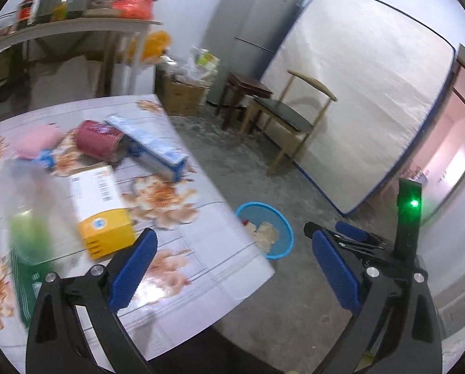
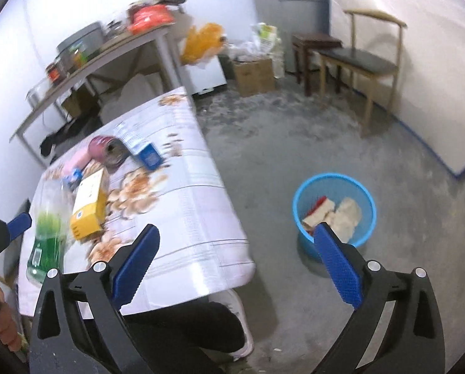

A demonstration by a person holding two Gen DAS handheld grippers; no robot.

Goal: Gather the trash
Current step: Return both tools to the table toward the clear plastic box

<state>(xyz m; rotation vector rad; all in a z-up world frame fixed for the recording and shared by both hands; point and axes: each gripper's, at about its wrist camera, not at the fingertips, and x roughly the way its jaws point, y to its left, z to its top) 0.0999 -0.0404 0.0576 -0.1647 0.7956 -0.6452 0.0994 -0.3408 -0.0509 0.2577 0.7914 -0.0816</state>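
Note:
Trash lies on a floral table [image 1: 220, 249]: a yellow and white box [image 1: 99, 205], a red cup on its side [image 1: 98, 138], a long blue and white box [image 1: 151, 143], a pink item [image 1: 34, 141] and a green bottle [image 1: 32, 218]. A blue basket [image 2: 335, 208] on the floor holds crumpled paper. My left gripper [image 1: 232, 268] is open and empty above the table's right edge. My right gripper [image 2: 232, 265] is open and empty between table [image 2: 201, 233] and basket. The right gripper also shows in the left wrist view [image 1: 351, 233].
A wooden chair [image 2: 363, 59] and a dark stool [image 2: 313, 46] stand by a leaning mattress [image 1: 357, 93]. A cardboard box [image 2: 254, 74] and a cluttered shelf table [image 2: 107, 56] stand at the back. A fridge [image 1: 257, 25] stands in the corner. My legs show below the table.

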